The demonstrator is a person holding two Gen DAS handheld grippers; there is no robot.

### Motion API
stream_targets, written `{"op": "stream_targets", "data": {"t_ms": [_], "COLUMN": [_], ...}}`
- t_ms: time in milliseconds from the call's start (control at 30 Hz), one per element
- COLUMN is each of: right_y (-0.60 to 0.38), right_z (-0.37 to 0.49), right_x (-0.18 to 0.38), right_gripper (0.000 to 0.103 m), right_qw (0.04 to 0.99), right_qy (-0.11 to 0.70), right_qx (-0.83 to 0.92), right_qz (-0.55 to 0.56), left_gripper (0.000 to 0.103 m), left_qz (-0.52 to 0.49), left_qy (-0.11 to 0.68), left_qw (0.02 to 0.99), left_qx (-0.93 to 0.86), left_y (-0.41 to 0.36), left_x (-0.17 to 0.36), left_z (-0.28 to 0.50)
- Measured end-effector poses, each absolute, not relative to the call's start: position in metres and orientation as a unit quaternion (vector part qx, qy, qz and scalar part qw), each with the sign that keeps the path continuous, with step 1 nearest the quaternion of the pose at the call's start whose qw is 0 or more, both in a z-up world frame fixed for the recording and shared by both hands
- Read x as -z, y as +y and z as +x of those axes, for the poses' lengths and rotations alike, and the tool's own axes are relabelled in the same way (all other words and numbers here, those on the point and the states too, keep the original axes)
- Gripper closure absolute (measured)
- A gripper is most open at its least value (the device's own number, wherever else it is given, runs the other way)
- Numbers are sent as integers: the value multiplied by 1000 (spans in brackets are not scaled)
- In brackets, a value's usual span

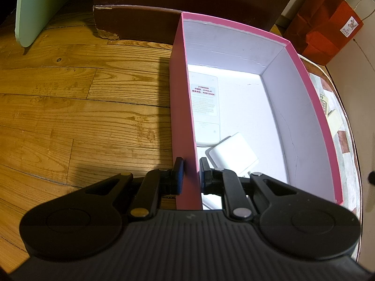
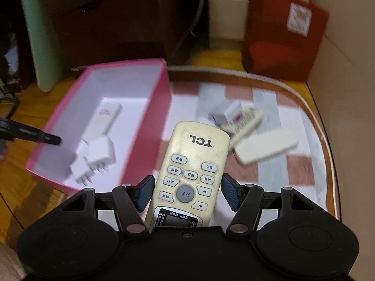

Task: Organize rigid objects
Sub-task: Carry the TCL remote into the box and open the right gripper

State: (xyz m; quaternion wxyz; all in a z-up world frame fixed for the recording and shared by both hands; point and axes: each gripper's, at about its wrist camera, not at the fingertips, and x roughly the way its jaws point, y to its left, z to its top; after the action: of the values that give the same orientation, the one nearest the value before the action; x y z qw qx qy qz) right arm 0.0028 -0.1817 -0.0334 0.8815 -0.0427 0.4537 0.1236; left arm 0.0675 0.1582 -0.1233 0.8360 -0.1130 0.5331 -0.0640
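Yellowed remote [image 2: 191, 175] pinched between right fingers [image 2: 228, 193] — left fingers [image 1: 179, 175] clamp pink box wall [image 1: 185, 121].

A: Classify the location.

B: Domestic interior. Indicators: worn honey-coloured wooden plank floor [image 1: 70, 107]; dark brown wooden furniture base with a chipped corner [image 1: 131, 21] standing on that floor.

A: Further indicators?

B: Red paper gift bag with string handles [image 2: 284, 32] beyond the furniture base; yellowed TCL air-conditioner remote control [image 2: 189, 175] over a pink-and-grey checked mat [image 2: 276, 164].
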Motion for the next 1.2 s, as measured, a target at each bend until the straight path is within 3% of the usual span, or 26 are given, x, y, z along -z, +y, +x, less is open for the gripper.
{"op": "stream_targets", "data": {"t_ms": [500, 867, 1200], "right_y": [-108, -72, -7], "right_z": [34, 152, 194], "right_x": [24, 79, 124], "right_gripper": [36, 36, 36], "right_qw": [863, 800, 766], "right_qy": [448, 552, 615], "right_qx": [-221, -234, -183], "right_qz": [-82, 20, -36], "left_gripper": [90, 90, 90], "left_qz": [-118, -113, -103], "left_qy": [531, 528, 524], "left_qw": [836, 838, 842], "left_qx": [67, 76, 76], "left_y": [160, 161, 157], "left_x": [124, 123, 122], "left_z": [66, 66, 64]}}
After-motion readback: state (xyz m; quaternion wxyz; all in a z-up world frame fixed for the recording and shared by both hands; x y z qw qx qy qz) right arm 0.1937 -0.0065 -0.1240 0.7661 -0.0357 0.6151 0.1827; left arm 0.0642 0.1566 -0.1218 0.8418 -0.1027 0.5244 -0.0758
